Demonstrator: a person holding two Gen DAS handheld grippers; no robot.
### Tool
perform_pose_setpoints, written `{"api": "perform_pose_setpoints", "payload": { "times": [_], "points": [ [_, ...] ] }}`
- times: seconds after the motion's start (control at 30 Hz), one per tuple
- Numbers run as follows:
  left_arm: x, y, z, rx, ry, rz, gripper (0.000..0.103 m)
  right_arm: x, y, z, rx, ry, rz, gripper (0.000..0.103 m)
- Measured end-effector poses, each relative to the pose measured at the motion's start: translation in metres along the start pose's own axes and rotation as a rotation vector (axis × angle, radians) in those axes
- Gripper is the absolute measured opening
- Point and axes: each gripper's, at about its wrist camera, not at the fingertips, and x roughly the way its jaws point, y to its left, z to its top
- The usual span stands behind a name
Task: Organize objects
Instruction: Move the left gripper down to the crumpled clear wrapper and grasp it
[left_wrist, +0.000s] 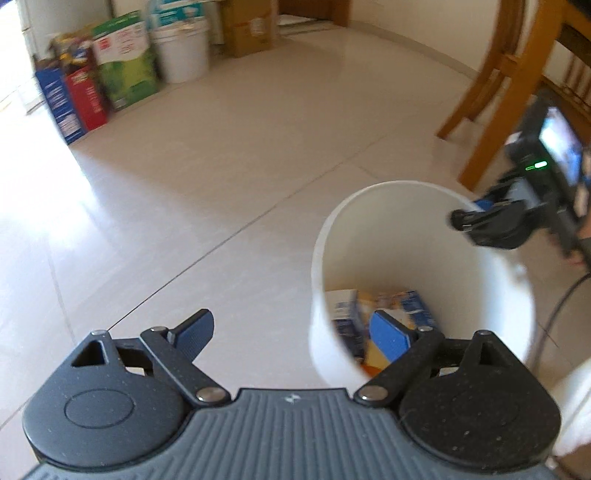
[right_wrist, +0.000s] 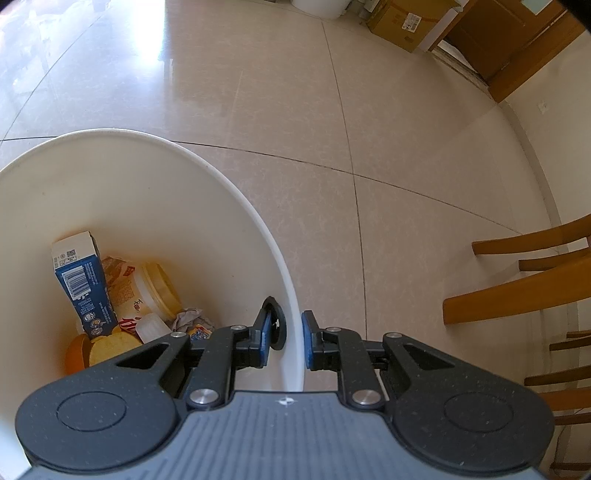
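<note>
One white bucket (right_wrist: 122, 192), lower left of frame, holds cartons. Right hand-held gripper (right_wrist: 284, 339) clamped on its rim; left hand-held gripper (left_wrist: 295, 332) spread wide, empty.

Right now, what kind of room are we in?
Probably a home dining area: tiled floor, wooden chairs, and boxes stacked by the wall. A white bucket of packaging stands on the floor.
</note>
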Motion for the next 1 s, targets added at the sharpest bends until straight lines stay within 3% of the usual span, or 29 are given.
{"api": "perform_pose_setpoints", "payload": {
  "times": [0.2,0.37,0.5,0.67,1.0],
  "points": [
    [0.036,0.044,-0.050,-0.133,0.004,0.095,0.092,0.000,0.004,-0.001,-0.006,-0.002,-0.009,0.021],
    [0.101,0.069,-0.113,-0.315,0.072,0.132,0.091,0.001,0.006,0.000,-0.009,-0.002,-0.020,0.021],
    [0.145,0.068,-0.152,-0.340,0.156,0.196,0.091,0.001,0.009,0.000,-0.019,-0.006,-0.037,0.022],
    [0.173,0.060,-0.181,-0.276,0.138,0.268,0.091,0.001,0.011,0.000,-0.034,-0.008,-0.054,0.023],
    [0.212,0.071,-0.201,-0.371,0.134,0.274,0.091,0.001,0.015,-0.001,-0.055,-0.016,-0.069,0.023]
  ]
}}
